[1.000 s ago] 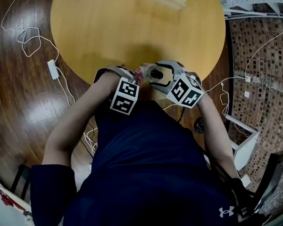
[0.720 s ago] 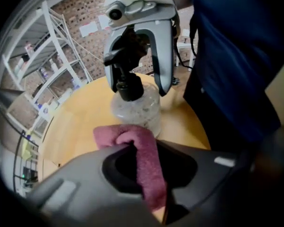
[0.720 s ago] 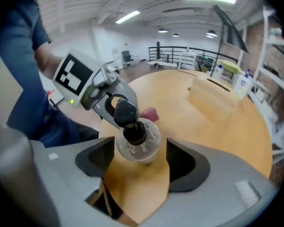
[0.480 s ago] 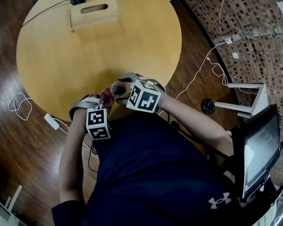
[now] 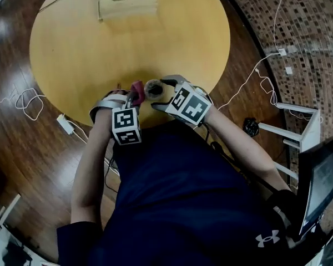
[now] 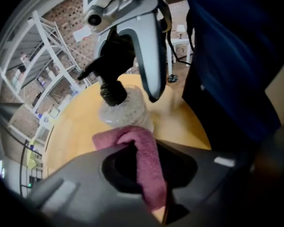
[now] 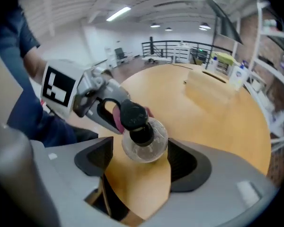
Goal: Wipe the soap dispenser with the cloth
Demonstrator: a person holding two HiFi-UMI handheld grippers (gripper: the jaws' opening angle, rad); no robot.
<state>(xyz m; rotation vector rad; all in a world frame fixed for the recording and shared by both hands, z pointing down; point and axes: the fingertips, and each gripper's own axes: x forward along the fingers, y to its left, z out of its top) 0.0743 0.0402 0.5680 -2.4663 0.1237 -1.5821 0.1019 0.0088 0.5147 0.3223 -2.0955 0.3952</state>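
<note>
Round wooden table point(image 5: 155, 43); left gripper point(image 6: 149, 174) pinches terry cloth point(image 6: 143, 145); right gripper point(image 7: 139, 157), just opening, flanks rounded dispenser point(image 7: 146, 145).

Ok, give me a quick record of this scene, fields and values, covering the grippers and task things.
table: round, wooden
dispenser: upright near table's near edge, black pump
cloth: maroon, close by dispenser
left gripper: clamps the cloth
right gripper: jaws have just been opening, dispenser stands between them
box: wooden, table's far side

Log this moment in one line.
left gripper: shut on cloth | right gripper: jaws just opening, soap dispenser between | dispenser: upright on table
</note>
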